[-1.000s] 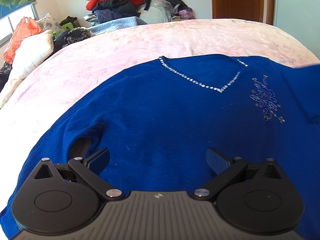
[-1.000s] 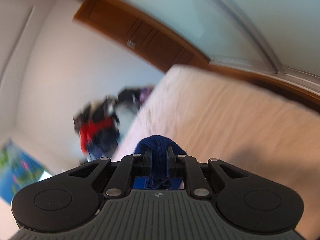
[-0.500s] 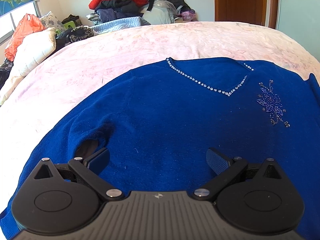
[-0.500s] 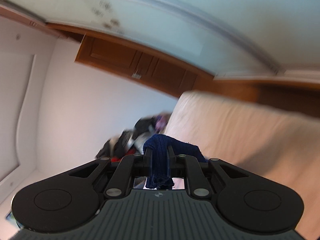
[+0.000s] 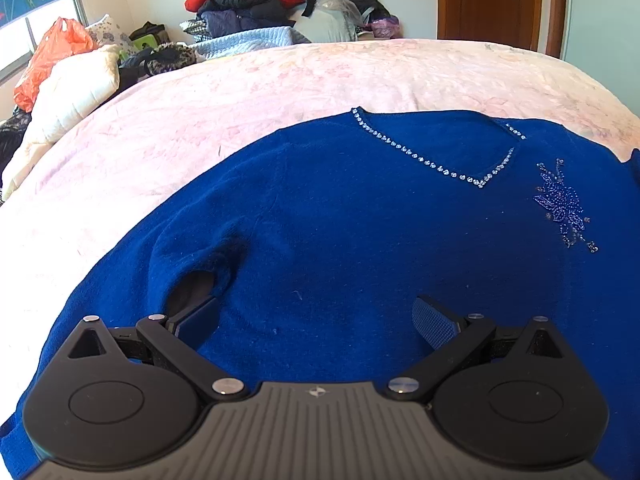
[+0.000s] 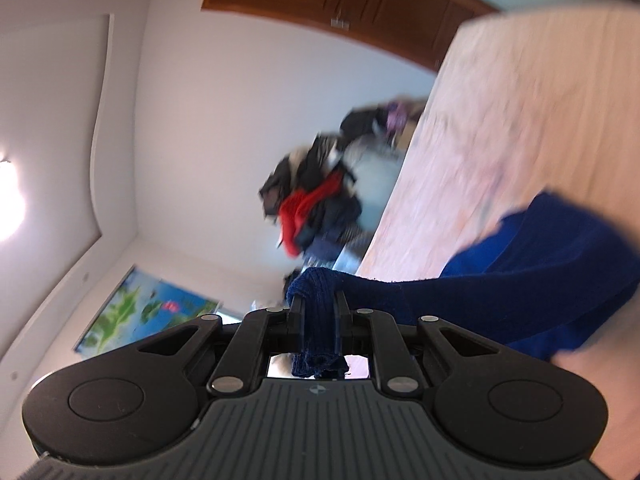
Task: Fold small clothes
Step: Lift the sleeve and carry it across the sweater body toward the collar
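Blue sweater (image 5: 360, 248), V-neck trimmed with small stones (image 5: 432, 164) and a beaded flower motif (image 5: 562, 204) at the chest, spread face up across a pale pink bedspread (image 5: 280, 92). One ribbed cuff (image 6: 316, 320) lifted clear of the bed and clamped between the nearly closed jaws of the right gripper (image 6: 318, 312), sleeve trailing back toward the body of the garment. Left gripper (image 5: 316, 316) poised low over the near edge of the knit, jaws wide, nothing between them, beside a small opening in the bunched fabric (image 5: 192, 288).

Likely trouble from here: the thin pinch on the cuff slipping as the sleeve is carried across, or the pull dragging the unpinned body out of flat and wrinkling the fold. Right-wrist view motion-blurred, so finer detail there uncertain.

Behind the bed: heaped clothes (image 5: 256, 0), orange bag (image 5: 52, 56), wooden door (image 5: 492, 0). No readable brand, label or writing anywhere; only a small emblem on each gripper housing.
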The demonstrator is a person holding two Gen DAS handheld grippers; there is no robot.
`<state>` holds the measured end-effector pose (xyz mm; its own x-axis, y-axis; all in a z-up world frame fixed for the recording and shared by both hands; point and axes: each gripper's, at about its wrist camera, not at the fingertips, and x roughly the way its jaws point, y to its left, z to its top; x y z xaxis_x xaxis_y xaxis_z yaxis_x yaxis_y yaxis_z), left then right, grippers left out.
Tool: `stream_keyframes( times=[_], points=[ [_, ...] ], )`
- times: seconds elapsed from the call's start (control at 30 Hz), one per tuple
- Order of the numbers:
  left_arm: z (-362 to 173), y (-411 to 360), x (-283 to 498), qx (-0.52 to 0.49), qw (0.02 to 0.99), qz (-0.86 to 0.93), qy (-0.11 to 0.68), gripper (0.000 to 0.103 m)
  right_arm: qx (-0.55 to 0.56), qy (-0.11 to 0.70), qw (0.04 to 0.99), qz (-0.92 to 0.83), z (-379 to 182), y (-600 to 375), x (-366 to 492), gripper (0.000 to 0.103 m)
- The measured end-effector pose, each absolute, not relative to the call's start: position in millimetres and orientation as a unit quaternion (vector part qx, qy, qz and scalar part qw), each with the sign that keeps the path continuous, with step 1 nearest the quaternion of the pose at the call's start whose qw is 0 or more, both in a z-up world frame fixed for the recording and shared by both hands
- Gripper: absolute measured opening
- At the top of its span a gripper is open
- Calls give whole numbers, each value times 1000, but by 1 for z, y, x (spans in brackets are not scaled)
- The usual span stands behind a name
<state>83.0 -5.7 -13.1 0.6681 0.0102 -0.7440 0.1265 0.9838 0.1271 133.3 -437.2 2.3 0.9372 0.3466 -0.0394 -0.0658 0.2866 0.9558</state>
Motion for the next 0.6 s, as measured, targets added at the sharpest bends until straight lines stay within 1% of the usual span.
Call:
stream_keyframes(
  times=[0.27, 0.5, 0.6],
  points=[
    [-14, 5, 84, 87, 911, -23, 403, 103, 588, 171, 769, 183, -3, -367, 173, 17],
    [-14, 20, 83, 84, 911, -9, 404, 103, 585, 234, 747, 211, -20, -302, 214, 17],
    [-11, 27, 82, 83, 912, -4, 401, 103, 586, 260, 737, 216, -36, -280, 231, 17]
  ],
)
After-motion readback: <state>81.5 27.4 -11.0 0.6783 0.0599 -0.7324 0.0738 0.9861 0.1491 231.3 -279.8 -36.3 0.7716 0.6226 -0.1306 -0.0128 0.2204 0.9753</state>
